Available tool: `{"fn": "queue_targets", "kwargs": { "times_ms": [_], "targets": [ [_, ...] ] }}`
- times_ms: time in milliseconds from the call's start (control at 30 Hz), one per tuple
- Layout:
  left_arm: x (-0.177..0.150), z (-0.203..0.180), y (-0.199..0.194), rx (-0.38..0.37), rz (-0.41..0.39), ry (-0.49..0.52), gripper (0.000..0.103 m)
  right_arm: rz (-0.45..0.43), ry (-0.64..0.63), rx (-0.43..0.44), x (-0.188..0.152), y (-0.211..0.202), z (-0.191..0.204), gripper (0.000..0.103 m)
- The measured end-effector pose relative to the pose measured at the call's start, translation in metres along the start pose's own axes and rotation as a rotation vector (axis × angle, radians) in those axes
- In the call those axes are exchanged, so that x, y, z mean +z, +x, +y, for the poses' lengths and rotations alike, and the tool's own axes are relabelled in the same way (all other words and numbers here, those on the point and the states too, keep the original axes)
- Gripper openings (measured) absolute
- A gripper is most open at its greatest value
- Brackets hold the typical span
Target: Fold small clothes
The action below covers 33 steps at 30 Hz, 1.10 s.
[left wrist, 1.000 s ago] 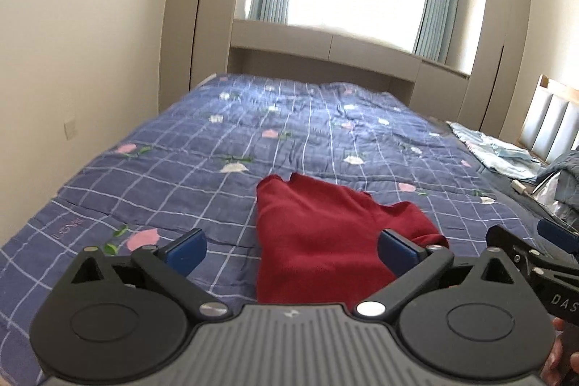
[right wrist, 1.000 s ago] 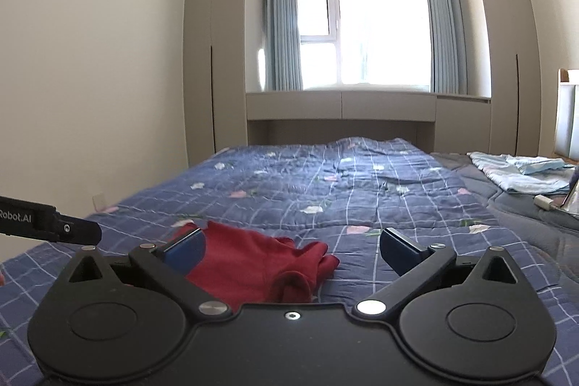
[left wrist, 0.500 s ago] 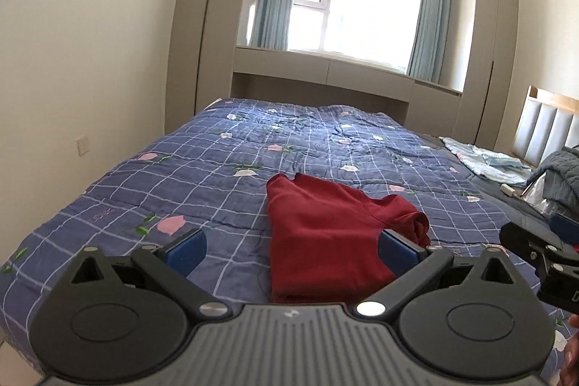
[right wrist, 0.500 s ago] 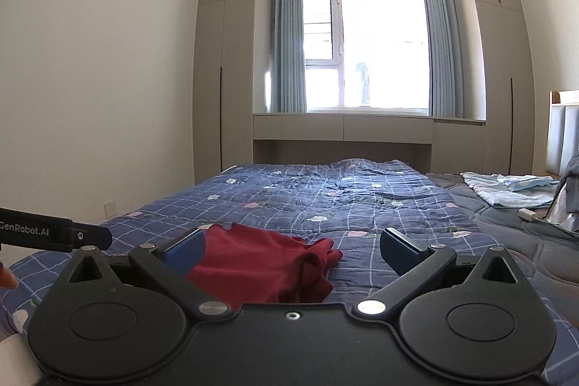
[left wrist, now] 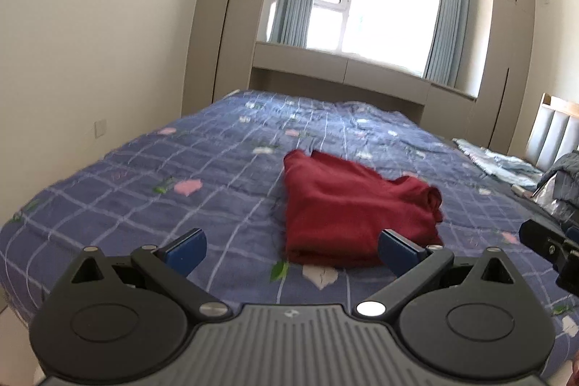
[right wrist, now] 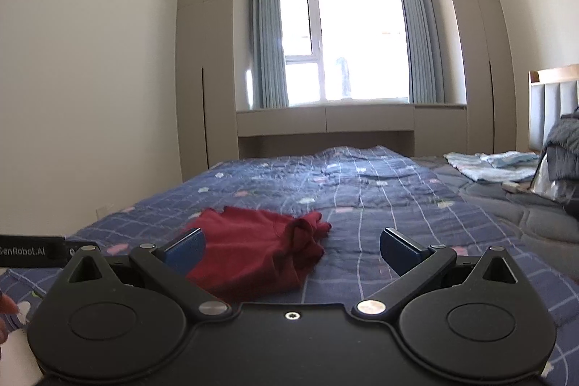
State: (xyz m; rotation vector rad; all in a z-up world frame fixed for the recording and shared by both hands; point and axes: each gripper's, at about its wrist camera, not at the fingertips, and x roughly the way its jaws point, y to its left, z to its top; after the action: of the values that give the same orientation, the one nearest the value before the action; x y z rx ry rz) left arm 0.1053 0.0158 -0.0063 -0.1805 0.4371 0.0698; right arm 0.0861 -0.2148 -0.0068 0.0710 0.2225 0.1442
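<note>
A dark red garment (left wrist: pixel 347 205) lies folded into a rough rectangle on the blue checked quilt (left wrist: pixel 202 176), with a bunched sleeve at its right side. My left gripper (left wrist: pixel 291 250) is open and empty, held back from the garment's near edge. In the right wrist view the same red garment (right wrist: pixel 253 248) lies left of centre, and my right gripper (right wrist: pixel 291 250) is open and empty, also short of it. The right gripper's body (left wrist: pixel 553 248) shows at the left view's right edge; the left gripper's body (right wrist: pixel 36 250) shows at the right view's left edge.
Light blue clothes (right wrist: pixel 492 165) lie at the bed's far right, next to a dark grey pile (right wrist: pixel 564 147) by the padded headboard (right wrist: pixel 550 107). A wall (left wrist: pixel 90 60) runs along the bed's left side. A window bench (right wrist: pixel 325 118) and wardrobes stand beyond the bed.
Both grippers have pulled back and tilted upward from the red garment, so more of the room and window shows. The garment lies still and both grippers stay open.
</note>
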Motion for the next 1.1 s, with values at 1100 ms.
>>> {"fn": "queue_targets", "kwargs": {
  "times_ms": [1100],
  "targets": [
    [-0.030, 0.002, 0.026, 0.060, 0.090, 0.034, 0.103, 0.111, 0.025, -0.055, -0.039, 0.027, -0.008, 0.102]
  ]
}}
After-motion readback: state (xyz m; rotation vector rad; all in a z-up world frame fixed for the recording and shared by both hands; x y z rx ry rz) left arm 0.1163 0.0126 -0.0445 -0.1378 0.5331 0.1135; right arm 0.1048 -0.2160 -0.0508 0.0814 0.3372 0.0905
